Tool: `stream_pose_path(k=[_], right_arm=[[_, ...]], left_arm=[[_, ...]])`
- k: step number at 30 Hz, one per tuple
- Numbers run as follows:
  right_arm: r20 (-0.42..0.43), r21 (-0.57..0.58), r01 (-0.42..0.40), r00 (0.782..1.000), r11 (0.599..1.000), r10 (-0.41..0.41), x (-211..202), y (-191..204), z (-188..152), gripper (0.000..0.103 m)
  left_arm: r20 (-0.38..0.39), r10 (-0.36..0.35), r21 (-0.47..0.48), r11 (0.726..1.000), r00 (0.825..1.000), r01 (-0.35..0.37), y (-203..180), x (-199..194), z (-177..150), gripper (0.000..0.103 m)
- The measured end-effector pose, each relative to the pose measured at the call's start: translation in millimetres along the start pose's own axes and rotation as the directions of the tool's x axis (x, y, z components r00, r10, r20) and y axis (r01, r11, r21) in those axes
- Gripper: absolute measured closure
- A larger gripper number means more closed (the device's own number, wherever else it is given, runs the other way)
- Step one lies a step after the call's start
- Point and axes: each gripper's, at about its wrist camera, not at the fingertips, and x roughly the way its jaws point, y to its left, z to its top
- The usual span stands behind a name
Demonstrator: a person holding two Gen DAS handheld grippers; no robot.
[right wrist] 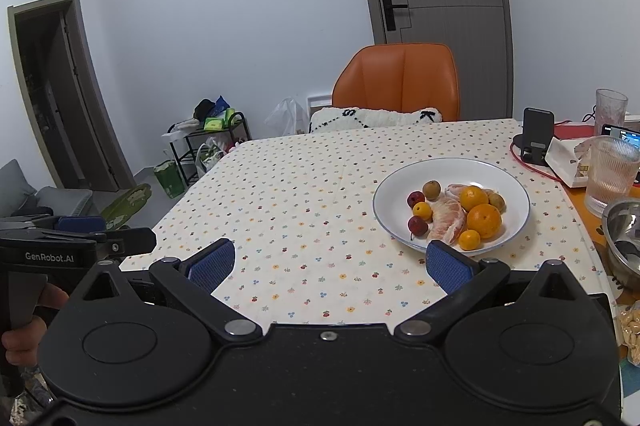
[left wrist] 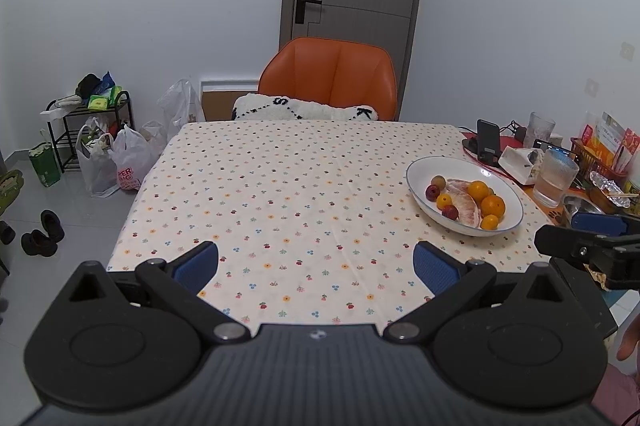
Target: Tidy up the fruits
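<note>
Now — plate (right wrist: 516,222): oranges (right wrist: 484,220), pomelo segment (right wrist: 448,220), red fruits (right wrist: 417,225) | both hand-held grippers (left wrist: 316,266) (right wrist: 330,264) wide, empty

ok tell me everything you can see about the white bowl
The bowl is wide, shallow and round, glossy white like ceramic, with a thin blue line at the rim. It sits upright on the dotted tablecloth, toward the table's right side, ahead of the open right gripper, untouched. Inside lie oranges, smaller orange fruits, dark red fruits, brownish round ones and peeled pomelo segments.
</note>
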Motion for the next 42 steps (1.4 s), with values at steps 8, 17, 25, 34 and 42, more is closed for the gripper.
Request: stream_pose_path(k=[8, 17, 25, 34, 42], right_arm=[[-0.004, 0.001, 0.008, 1.0, 1.0, -0.008, -1.0, -1.3, -0.5, 0.0], [0.005, -0.002, 0.009, 1.0, 1.0, -0.009, -4.9, -0.1, -0.7, 0.0], [0.004, 0.004, 0.014, 1.0, 1.0, -0.014, -4.8, -2.3, -1.0, 0.0], [0.004, 0.002, 0.016, 1.0, 1.0, -0.016, -4.9, -1.9, -1.4, 0.0], [0.002, 0.001, 0.017, 1.0, 1.0, -0.017, -5.3, -1.5, -2.5, 0.0]], left_arm=[[0.003, -0.002, 0.002, 1.0, 1.0, 0.002, -2.4, -1.7, 0.4, 0.0], [0.005, -0.004, 0.005, 1.0, 1.0, 0.004, -4.7, -2.9, 0.6, 0.0], [0.005, -0.004, 0.008, 1.0, 1.0, 0.004, -5.0, -3.8, 1.1, 0.0], [0.006, -0.007, 0.012, 1.0, 1.0, 0.007, -5.3, -3.9, 1.1, 0.0], [0.006, -0.006, 0.012, 1.0, 1.0, 0.006, -5.4, -4.1, 0.8, 0.0]])
